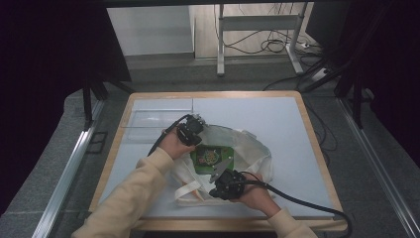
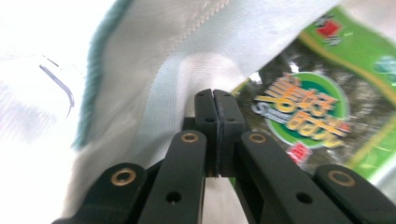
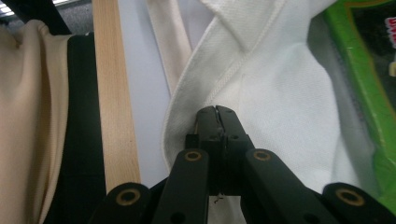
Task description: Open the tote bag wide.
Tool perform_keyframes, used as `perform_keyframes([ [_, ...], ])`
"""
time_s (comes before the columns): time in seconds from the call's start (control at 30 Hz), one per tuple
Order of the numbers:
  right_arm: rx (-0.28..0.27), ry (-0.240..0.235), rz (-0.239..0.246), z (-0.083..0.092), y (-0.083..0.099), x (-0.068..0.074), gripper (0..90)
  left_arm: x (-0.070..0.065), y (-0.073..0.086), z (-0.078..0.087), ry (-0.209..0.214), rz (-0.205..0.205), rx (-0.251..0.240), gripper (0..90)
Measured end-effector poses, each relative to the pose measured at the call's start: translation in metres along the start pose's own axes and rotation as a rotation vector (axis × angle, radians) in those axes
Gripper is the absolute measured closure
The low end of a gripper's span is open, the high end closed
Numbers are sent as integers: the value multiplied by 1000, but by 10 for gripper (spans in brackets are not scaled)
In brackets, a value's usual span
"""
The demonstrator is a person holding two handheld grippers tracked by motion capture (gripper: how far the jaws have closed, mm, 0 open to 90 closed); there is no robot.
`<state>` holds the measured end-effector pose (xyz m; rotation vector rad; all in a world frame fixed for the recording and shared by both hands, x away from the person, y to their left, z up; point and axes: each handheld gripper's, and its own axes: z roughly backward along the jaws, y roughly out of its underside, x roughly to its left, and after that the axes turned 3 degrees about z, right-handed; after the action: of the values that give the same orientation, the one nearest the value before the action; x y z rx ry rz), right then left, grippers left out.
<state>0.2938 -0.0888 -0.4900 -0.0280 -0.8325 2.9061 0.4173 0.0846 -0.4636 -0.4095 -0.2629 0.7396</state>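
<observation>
A white tote bag (image 1: 252, 148) lies on the table with its mouth held apart. Inside it a green snack packet (image 1: 212, 157) lies flat. My left gripper (image 1: 198, 140) is at the bag's far left rim. In the left gripper view its jaws (image 2: 215, 100) are pressed together on the bag's fabric (image 2: 154, 56), with the packet (image 2: 308, 107) just to their right. My right gripper (image 1: 212, 187) is at the near rim. In the right gripper view it (image 3: 215, 112) is shut on the bag's hem (image 3: 280, 84), and the packet's green edge (image 3: 369, 93) runs along the right.
The table (image 1: 277, 114) has a pale top and a wooden border (image 3: 114, 116). A clear flat tray (image 1: 153, 119) sits at its back left corner. The bag's handle straps (image 1: 190, 191) trail toward the near edge. Cables and a desk frame (image 1: 220, 44) stand on the floor beyond.
</observation>
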Motion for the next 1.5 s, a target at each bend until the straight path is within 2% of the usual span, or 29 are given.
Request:
perform_keyframes([
  [0.03,-3,7,0,2,0,0,893,-1,3,6,20,0,-19,900],
  [0.13,-13,23,1,8,-1,0,892,-3,8,15,34,-8,-45,900],
  [0.17,-23,46,-9,15,-1,-1,892,-6,13,22,52,-5,-77,900],
  [0.23,-35,68,-24,25,2,-3,892,-8,20,29,69,-10,-105,900],
  [0.3,-55,97,-46,36,6,-7,892,-9,24,33,82,-12,-117,900],
  [0.33,-67,113,-57,42,8,-9,892,-11,31,38,97,-6,-149,900],
  [0.37,-67,127,-72,48,10,-11,892,-11,31,38,97,-6,-149,900],
  [0.4,-77,145,-75,53,12,-13,892,-14,38,42,115,9,-177,900],
  [0.53,-91,169,-97,64,18,-16,892,-14,45,46,131,14,-196,900],
  [0.6,-93,199,-120,69,23,-20,892,-14,49,48,142,17,-202,900],
  [0.97,-96,232,-177,73,32,-29,892,-13,72,59,194,43,-256,900],
  [1.13,-99,238,-176,76,33,-29,891,-11,79,66,207,57,-276,895],
  [1.33,-125,246,-168,80,32,-27,888,-16,84,73,210,62,-300,900],
  [1.5,-139,251,-163,84,30,-25,885,-20,92,74,211,62,-296,900],
])
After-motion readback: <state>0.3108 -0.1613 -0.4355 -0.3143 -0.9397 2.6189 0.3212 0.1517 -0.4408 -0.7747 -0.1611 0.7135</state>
